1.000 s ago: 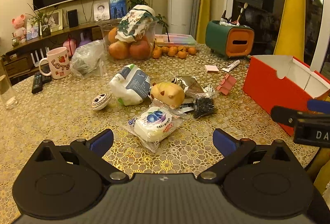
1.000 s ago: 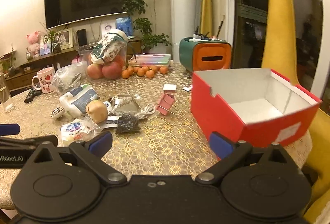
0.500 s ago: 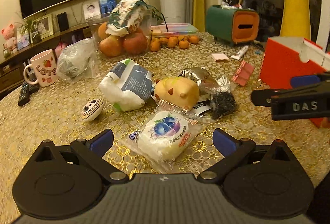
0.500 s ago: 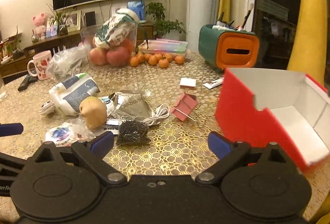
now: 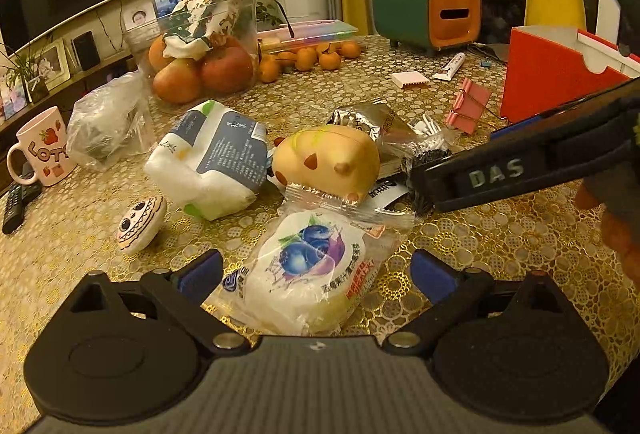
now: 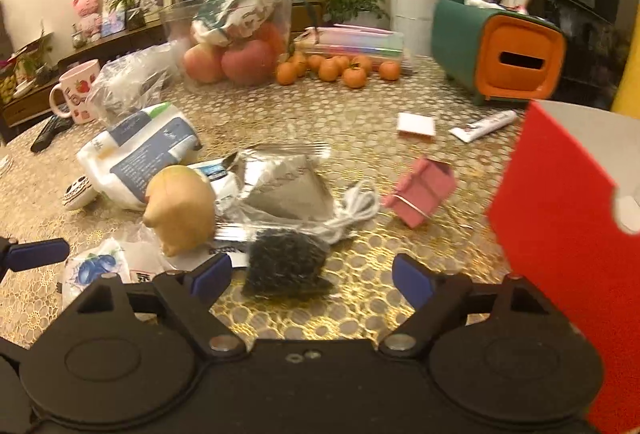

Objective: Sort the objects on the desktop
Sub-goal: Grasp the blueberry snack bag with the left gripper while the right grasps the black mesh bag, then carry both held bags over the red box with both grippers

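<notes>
My left gripper (image 5: 316, 270) hangs low over the gold tablecloth, its jaws wide and closing. A blueberry snack packet (image 5: 308, 274) lies between its blue pads (image 5: 200, 270), which are clear of it. My right gripper (image 6: 311, 277) is also closing, with a black mesh packet (image 6: 286, 262) between its pads and untouched. In the left wrist view, a finger of the right gripper (image 5: 520, 170) crosses over the pile. A yellow plush toy (image 5: 328, 158), a tissue pack (image 5: 212, 158) and a silver foil packet (image 6: 284, 186) lie just beyond. The open red box (image 6: 560, 254) stands at the right.
A pink binder clip (image 6: 420, 194), a white cable (image 6: 352, 210) and a tube (image 6: 484, 124) lie near the box. A painted round trinket (image 5: 140, 222), a mug (image 5: 40, 150), a fruit tub (image 5: 200, 46), oranges (image 6: 340, 68) and a green-orange tissue holder (image 6: 500, 50) stand farther back.
Both grippers have moved forward and down to the pile. The blueberry packet now lies between the left jaws and the black packet between the right. The right gripper's finger now crosses the left view.
</notes>
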Demonstrator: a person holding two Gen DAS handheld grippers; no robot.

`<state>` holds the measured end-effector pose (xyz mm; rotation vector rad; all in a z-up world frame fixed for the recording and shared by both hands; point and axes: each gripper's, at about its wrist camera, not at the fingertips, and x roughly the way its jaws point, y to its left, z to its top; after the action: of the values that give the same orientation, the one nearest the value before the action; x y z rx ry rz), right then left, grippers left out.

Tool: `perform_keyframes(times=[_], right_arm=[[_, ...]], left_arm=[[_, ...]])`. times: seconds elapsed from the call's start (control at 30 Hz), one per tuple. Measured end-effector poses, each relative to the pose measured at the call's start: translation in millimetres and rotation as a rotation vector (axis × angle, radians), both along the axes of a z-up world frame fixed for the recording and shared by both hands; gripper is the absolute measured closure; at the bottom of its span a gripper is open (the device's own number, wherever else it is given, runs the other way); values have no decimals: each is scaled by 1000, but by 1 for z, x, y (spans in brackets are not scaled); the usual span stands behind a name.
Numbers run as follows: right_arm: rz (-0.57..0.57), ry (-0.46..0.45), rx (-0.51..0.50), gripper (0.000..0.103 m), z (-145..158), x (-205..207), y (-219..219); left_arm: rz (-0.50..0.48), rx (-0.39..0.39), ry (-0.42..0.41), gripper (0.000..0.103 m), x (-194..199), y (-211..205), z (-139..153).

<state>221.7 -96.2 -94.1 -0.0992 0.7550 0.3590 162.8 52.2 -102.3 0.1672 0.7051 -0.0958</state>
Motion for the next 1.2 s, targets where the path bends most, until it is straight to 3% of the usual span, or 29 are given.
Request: perform_keyframes(times=[0.4, 0.57, 0.67, 0.83, 1.2], right_arm=[[-12, 25, -4, 35, -8, 14, 7], [-10, 22, -1, 46, -7, 12, 7], [-4, 22, 0, 56, -6, 10, 8], [-23, 27, 4, 61, -3, 9, 4], [-40, 16, 22, 64, 13, -12, -20]], left_arm=[[-18, -14, 4, 18, 6, 4, -1], [-18, -5, 6, 35, 6, 2, -2], [-15, -3, 7, 41, 4, 1, -1], [2, -10, 16, 47, 3, 2, 1], [10, -44, 25, 49, -12, -10, 13]])
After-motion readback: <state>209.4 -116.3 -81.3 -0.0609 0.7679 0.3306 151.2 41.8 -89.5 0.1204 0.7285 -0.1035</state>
